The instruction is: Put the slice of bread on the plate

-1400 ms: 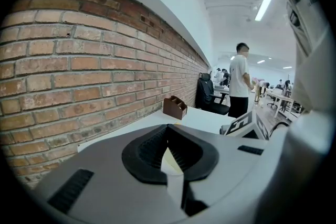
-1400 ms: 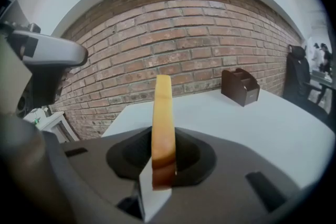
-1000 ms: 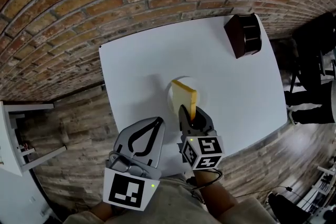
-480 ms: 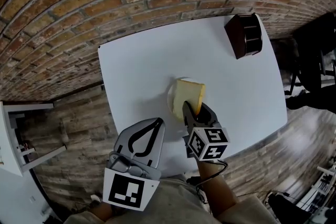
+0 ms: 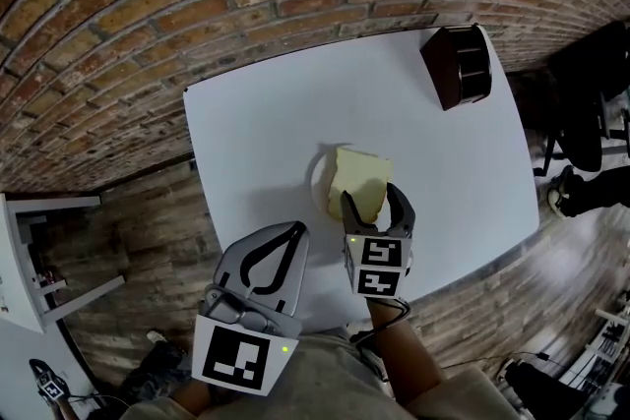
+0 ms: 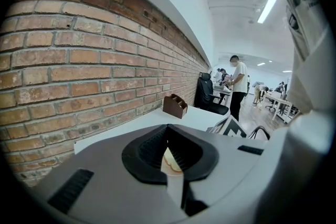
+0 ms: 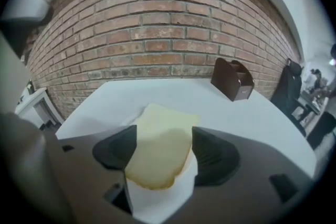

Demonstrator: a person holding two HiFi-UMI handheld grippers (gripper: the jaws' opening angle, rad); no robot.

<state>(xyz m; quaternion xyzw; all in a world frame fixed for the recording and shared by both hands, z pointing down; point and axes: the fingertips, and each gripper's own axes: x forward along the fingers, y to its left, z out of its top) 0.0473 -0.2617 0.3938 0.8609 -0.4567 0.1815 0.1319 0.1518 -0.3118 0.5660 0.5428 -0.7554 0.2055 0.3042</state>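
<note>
A pale slice of bread (image 5: 360, 180) lies flat on a small white plate (image 5: 321, 180) in the middle of the white table (image 5: 285, 113). My right gripper (image 5: 372, 201) sits at the slice's near edge, its jaws opening wide. In the right gripper view the bread (image 7: 160, 147) lies between the pads (image 7: 215, 157) without touching them, with the plate (image 7: 157, 202) under it. My left gripper (image 5: 293, 229) hangs at the table's near edge, left of the plate, shut and empty. Through the left gripper's (image 6: 168, 131) jaw loop a bit of bread (image 6: 169, 161) shows.
A dark brown wooden holder (image 5: 458, 64) stands at the table's far right corner, also in the right gripper view (image 7: 233, 80). A brick wall (image 5: 148, 5) runs behind the table. A white shelf (image 5: 30, 261) stands on the left; a person's legs (image 5: 591, 197) are at the right.
The bread stood on edge in the right gripper's jaws; it has tipped over flat onto the plate. The right jaws have spread wide and let go. The left gripper has not moved.
</note>
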